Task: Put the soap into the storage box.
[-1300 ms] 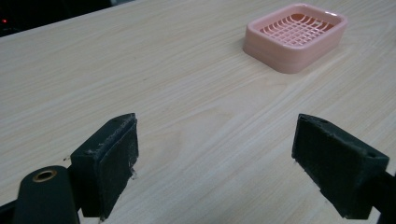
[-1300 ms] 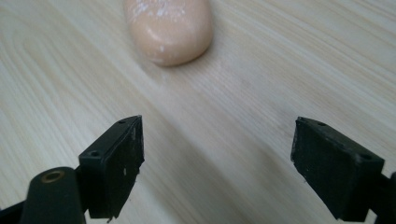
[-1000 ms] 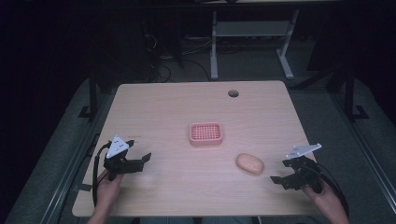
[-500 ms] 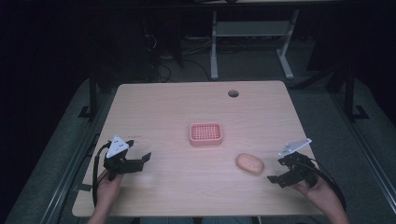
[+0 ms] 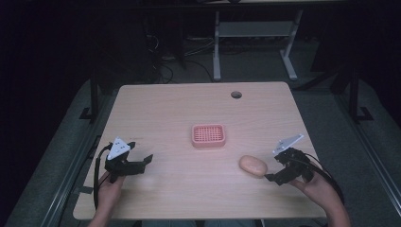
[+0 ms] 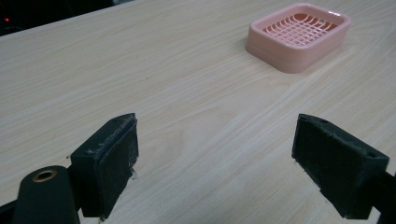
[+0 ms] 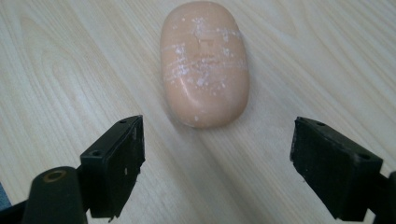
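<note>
We see our forearms cut off at the near edge of the worktop (image 5: 179,109). The right tongs (image 5: 276,169) gape wide, holding nothing, just short of the soap (image 5: 253,165). The left tongs (image 5: 142,153), equally wide and empty, sit well apart from it. Beyond the soap lies the pink soap dish (image 5: 208,135).

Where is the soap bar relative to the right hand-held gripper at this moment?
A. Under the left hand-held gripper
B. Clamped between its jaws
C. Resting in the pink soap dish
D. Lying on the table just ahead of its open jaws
D: the soap bar lies flat on the table, just beyond the right hand-held gripper, whose jaws stand wide apart with nothing between them.
</note>
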{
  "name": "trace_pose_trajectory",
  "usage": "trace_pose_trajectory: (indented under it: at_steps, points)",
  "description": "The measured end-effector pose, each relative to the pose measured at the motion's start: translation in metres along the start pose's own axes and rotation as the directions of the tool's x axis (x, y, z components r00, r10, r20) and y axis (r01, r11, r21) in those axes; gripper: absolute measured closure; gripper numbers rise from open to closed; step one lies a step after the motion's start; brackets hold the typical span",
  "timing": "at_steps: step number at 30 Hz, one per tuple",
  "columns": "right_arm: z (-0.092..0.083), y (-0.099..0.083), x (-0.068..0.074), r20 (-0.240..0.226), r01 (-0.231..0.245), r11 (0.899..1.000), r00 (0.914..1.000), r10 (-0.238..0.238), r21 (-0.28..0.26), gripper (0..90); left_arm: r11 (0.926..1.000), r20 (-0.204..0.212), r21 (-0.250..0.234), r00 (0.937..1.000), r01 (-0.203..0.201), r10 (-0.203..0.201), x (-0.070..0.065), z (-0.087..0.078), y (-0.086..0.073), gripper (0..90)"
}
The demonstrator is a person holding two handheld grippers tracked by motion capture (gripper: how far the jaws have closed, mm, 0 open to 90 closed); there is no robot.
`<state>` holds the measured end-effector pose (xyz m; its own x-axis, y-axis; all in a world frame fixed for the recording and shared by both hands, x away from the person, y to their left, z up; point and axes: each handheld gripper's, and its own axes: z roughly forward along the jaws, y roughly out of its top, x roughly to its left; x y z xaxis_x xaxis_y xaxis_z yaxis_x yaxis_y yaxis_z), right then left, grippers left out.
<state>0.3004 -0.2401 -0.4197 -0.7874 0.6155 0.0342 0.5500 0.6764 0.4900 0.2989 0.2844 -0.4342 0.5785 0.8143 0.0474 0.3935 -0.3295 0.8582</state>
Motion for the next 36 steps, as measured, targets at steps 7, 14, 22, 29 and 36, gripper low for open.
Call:
trace_pose_trajectory:
  at_steps: [7, 14, 22, 29, 36]
  points:
    - [0.002, 0.009, 0.002, -0.003, 0.015, 1.0, 0.9999, -0.015, 0.008, 17.0, 1.0, 0.001, 0.002, 1.0, -0.003, 0.003, 0.0, 0.0, 0.0, 14.3]
    - [0.005, 0.023, 0.004, -0.015, 0.048, 0.999, 0.9988, -0.047, 0.022, 19.1, 1.0, 0.0, -0.001, 1.0, 0.004, -0.004, 0.0, 0.0, 0.0, 14.3]
    - [0.009, 0.033, 0.005, -0.012, 0.086, 0.996, 0.9963, -0.085, 0.037, 19.1, 1.0, 0.0, -0.004, 1.0, 0.003, -0.003, 0.0, -0.001, 0.0, 14.3]
    - [0.013, 0.044, 0.007, -0.02, 0.114, 0.992, 0.9934, -0.113, 0.058, 19.5, 1.0, 0.0, -0.004, 1.0, 0.002, -0.002, 0.0, -0.001, 0.0, 14.3]
    - [0.024, 0.054, 0.01, -0.034, 0.138, 0.985, 0.9902, -0.135, 0.102, 19.7, 1.0, 0.0, -0.007, 1.0, 0.006, -0.006, 0.001, -0.001, 0.0, 14.3]
